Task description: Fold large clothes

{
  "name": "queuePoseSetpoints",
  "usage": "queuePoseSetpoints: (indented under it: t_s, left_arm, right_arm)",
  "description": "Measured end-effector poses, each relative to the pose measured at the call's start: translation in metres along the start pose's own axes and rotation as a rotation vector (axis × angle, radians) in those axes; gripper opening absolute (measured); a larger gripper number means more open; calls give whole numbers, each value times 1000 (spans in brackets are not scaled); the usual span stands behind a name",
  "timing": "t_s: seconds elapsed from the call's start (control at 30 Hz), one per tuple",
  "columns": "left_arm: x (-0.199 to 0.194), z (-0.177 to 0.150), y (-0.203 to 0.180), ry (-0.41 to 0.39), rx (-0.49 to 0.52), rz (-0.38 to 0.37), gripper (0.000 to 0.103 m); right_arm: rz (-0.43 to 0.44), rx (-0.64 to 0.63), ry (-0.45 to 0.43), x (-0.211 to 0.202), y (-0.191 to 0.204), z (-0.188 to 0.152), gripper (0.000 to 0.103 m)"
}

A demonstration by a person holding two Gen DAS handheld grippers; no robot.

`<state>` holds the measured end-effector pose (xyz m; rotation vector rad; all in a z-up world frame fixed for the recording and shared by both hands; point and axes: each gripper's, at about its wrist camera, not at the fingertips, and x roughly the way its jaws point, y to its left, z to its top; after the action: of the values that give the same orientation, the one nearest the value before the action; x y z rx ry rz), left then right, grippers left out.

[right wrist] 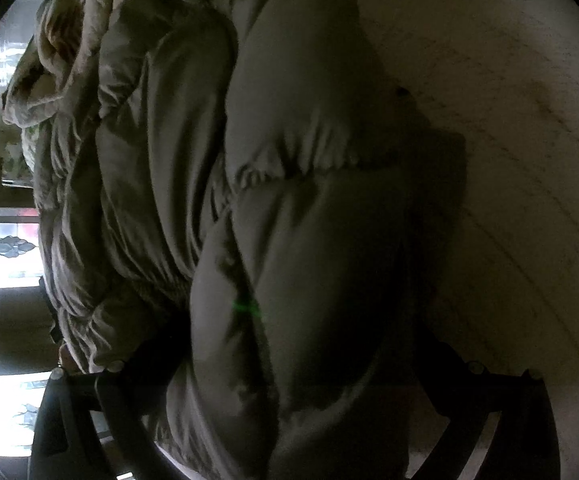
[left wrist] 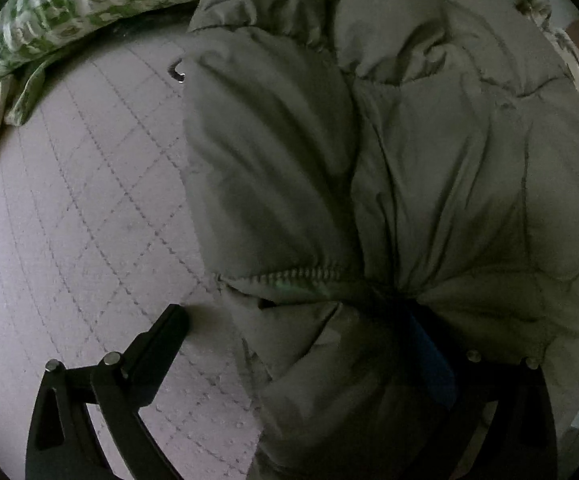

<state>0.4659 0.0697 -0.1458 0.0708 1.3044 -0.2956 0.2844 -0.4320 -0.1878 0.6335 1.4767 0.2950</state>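
The left gripper (left wrist: 289, 316) has its jaws spread wide, one finger on the bed (left wrist: 69, 220) at nine o'clock, the other buried under the puffy jacket (left wrist: 409, 140). The right gripper (right wrist: 289, 364) is smothered in padding; whether it grips, I cannot tell. The jacket looks light, soft and slippery: best taken at the stitched hem (left wrist: 301, 272).

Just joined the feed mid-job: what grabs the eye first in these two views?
A puffy grey-green padded jacket fills both views, lying on a quilted pale mattress. The left hand-held gripper stands wide, jacket fabric bunched between its fingers. A green-patterned pillow lies at the upper left.
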Motion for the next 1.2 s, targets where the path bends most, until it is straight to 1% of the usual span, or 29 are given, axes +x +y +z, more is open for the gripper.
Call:
queuePoseSetpoints:
  t_s: [0.03, 0.07, 0.1, 0.13, 0.17, 0.2, 0.23, 0.27, 0.3, 0.37, 0.4, 0.47, 0.6, 0.67, 0.7, 0.73, 0.83, 0.87, 0.9, 0.93, 1.03, 1.2]
  left_arm:
    - [0, 1, -1, 6, -4, 2, 103]
    - [-1, 2, -2, 6, -7, 1, 98]
    - [-3, 2, -5, 0, -4, -13, 76]
    - [-9, 1, -12, -17, 11, -52, 66]
    - [-14, -1, -23, -35, 42, -17, 59]
    - [-16, -2, -32, -43, 74, 16, 55]
    - [-17, -1, -34, -39, 61, 19, 52]
    - [-19, 0, -33, -37, 43, 12, 46]
    - [-24, 2, -34, -42, 40, 12, 40]
    - [-31, 2, -36, -58, 53, 25, 33]
    - [-35, 1, -37, -65, 48, 25, 31]
    - [-43, -1, -36, -81, 40, 20, 28]
    - [-54, -5, -36, -86, 52, 25, 26]
    - [-60, -8, -38, -84, 60, 26, 26]
    - [-63, -9, -38, -86, 58, 25, 26]
    - [-65, -10, -38, -84, 57, 21, 26]
    - [-74, -14, -39, -89, 60, 23, 26]
    - [-77, -23, -46, -94, 60, 24, 25]
    - [-79, -24, -47, -93, 62, 23, 25]
    - [-84, -27, -47, -92, 64, 24, 25]
    - [-95, -33, -50, -97, 77, 37, 25]
    - [-112, -49, -58, -102, 103, 67, 25]
  right_arm:
    - [-22, -19, -6, 1, 5, -1, 103]
    - [-34, -29, -13, 1, 8, -2, 103]
    - [-44, -40, -23, 0, 12, -4, 101]
    - [-37, -46, -36, -3, 15, -6, 91]
    - [-15, -56, -49, -5, 18, -8, 73]
    - [-14, -74, -65, -9, 24, -12, 68]
    - [-33, -98, -73, -11, 30, -15, 60]
    - [-42, -111, -82, -13, 34, -17, 53]
    - [-48, -118, -91, -15, 37, -19, 50]
    - [-67, -132, -116, -20, 44, -24, 41]
    - [-79, -142, -126, -23, 49, -27, 40]
    - [-96, -153, -143, -29, 57, -33, 35]
    - [-113, -168, -165, -35, 67, -46, 33]
    - [-115, -171, -172, -39, 79, -55, 32]
    - [-113, -172, -173, -43, 72, -52, 31]
    - [-112, -174, -173, -45, 74, -46, 31]
    - [-117, -180, -177, -55, 79, -46, 31]
    - [-120, -182, -180, -58, 80, -47, 31]
    - [-122, -182, -184, -63, 92, -36, 31]
    - [-121, -186, -186, -69, 98, -38, 31]
    - [-120, -200, -187, -94, 94, -44, 31]
    - [-118, -222, -187, -109, 104, -57, 31]
